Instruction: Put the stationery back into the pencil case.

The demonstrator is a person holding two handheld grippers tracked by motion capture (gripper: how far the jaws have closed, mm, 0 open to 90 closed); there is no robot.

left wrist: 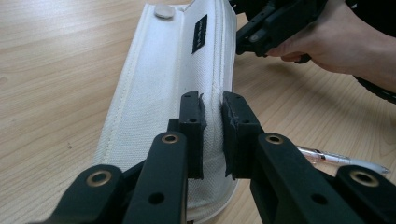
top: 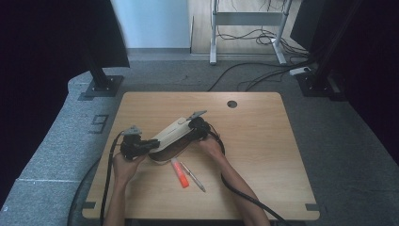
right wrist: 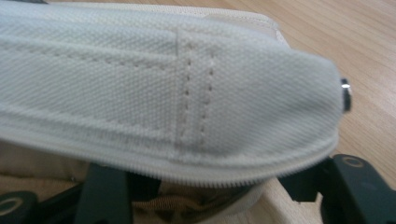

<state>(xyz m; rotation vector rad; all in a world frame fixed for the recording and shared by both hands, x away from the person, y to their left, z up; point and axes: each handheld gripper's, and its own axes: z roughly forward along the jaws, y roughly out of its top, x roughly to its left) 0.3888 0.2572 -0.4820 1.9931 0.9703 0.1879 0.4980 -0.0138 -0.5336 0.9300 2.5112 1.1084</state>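
While the left gripper [left wrist: 212, 135] is pinching the white pencil case [left wrist: 173, 93] by its edge on the bench [top: 263, 141], the right gripper [top: 197, 128] is sitting half-open inside its mouth; the canvas may be slipping free

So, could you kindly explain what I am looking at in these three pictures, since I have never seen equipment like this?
A person sits at a wooden table, holding a hand-operated claw in each hand. The high view looks down from above; the other two come from cameras riding on each claw. The left claw is shut on a seam of a white fabric pencil case. The right claw is at the case's other end, under its flap; its grip is unclear. An orange marker and a pen lie beside the case.
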